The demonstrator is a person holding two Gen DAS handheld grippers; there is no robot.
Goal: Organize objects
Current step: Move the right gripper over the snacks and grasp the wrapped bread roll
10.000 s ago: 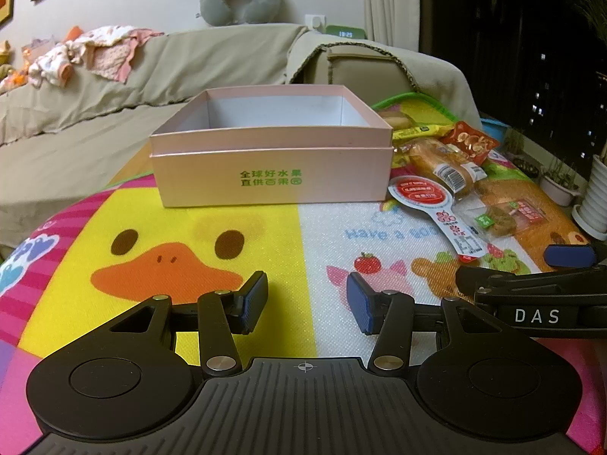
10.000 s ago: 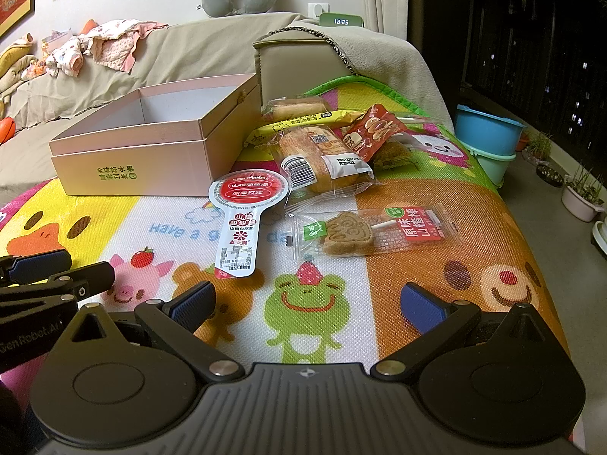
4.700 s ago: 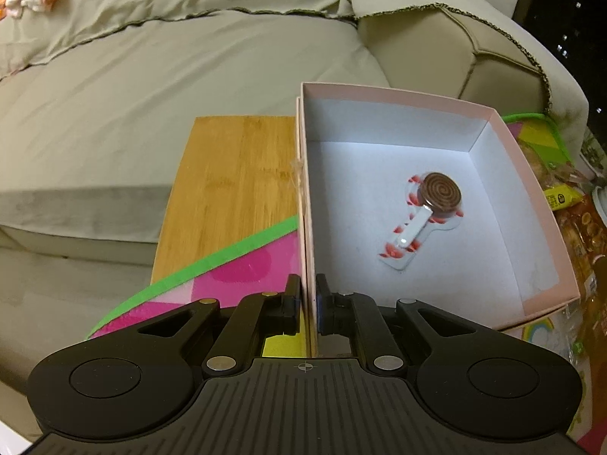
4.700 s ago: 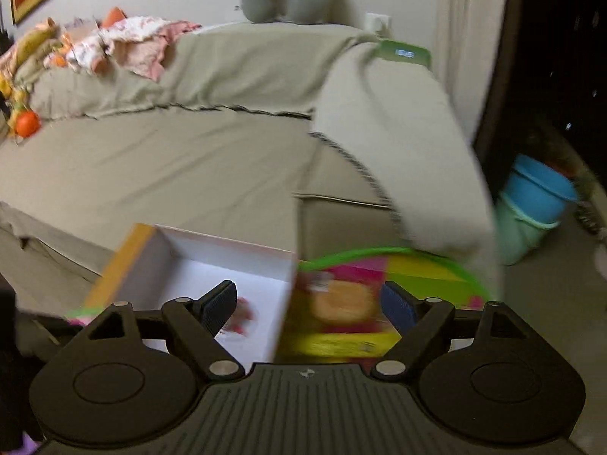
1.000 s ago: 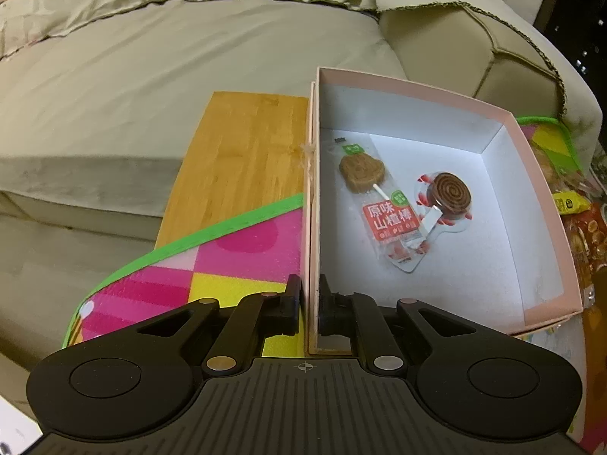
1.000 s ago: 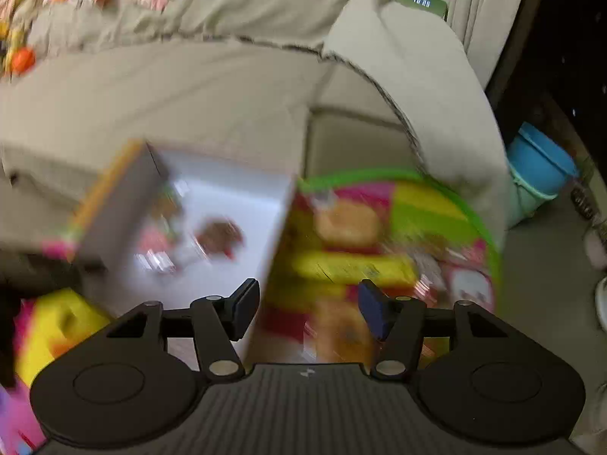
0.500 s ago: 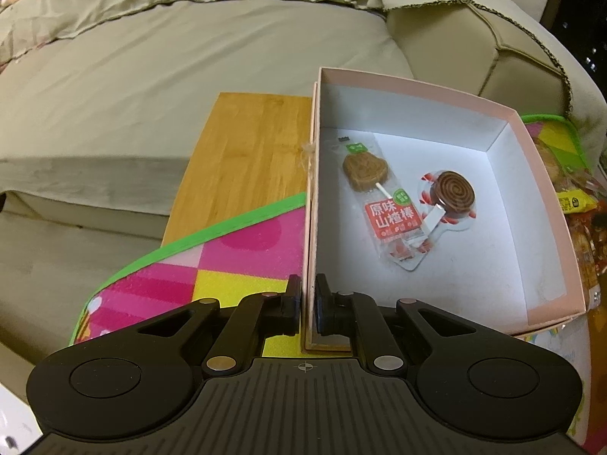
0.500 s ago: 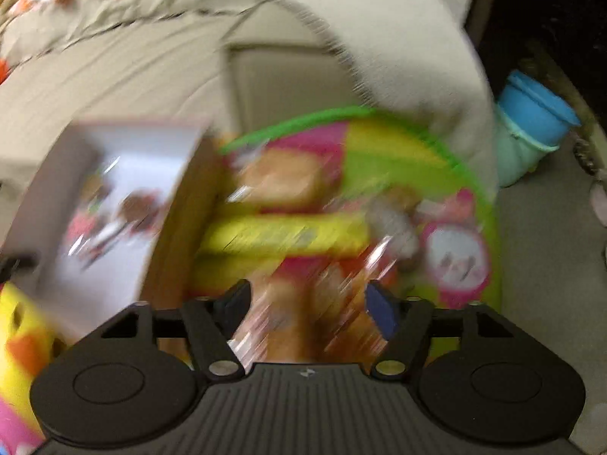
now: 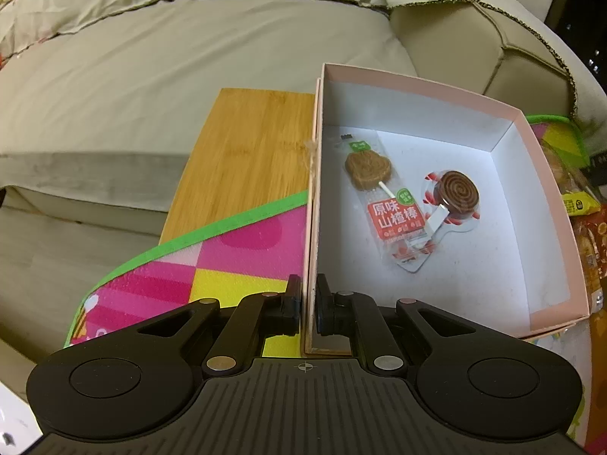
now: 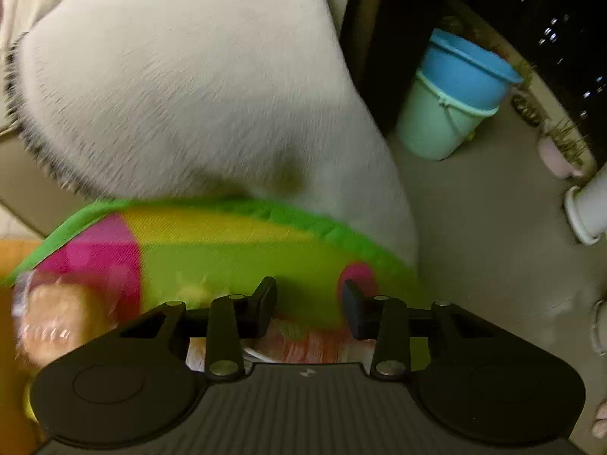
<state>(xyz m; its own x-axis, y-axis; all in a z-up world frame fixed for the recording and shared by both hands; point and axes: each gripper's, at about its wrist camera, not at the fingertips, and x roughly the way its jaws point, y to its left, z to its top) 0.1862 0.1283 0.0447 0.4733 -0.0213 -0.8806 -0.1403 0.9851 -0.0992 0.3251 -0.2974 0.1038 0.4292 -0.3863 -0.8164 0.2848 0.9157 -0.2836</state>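
The left tongs (image 9: 307,305) were clamped on the near wall of the pink box (image 9: 417,87), 1 pad outside and 1 inside, apparently to steady the box while the other hand fed it. The box sat partly on the play mat (image 9: 212,250) and partly on the bare wood tabletop (image 9: 250,144), close against the couch (image 9: 151,57), so a pinned wall probably kept it from sliding. Inside lay 2 sweets: a heart lollipop (image 9: 383,189) in its clear wrapper near the left wall, its lower end overlapping the stick end of a spiral lollipop (image 9: 453,197) to its right; both rested flat on the floor of the box.

The right tongs (image 10: 309,305) hung low over the mat's far edge with their jaws closing. A reddish packet (image 10: 299,341) showed blurred just under and behind the pads, but the pads did not seem to press on it yet. A bread bun pack (image 10: 53,322) lay to the left, also blurred. More snacks (image 9: 584,208) waited beside the box's right wall, so most of the sorting looked undone
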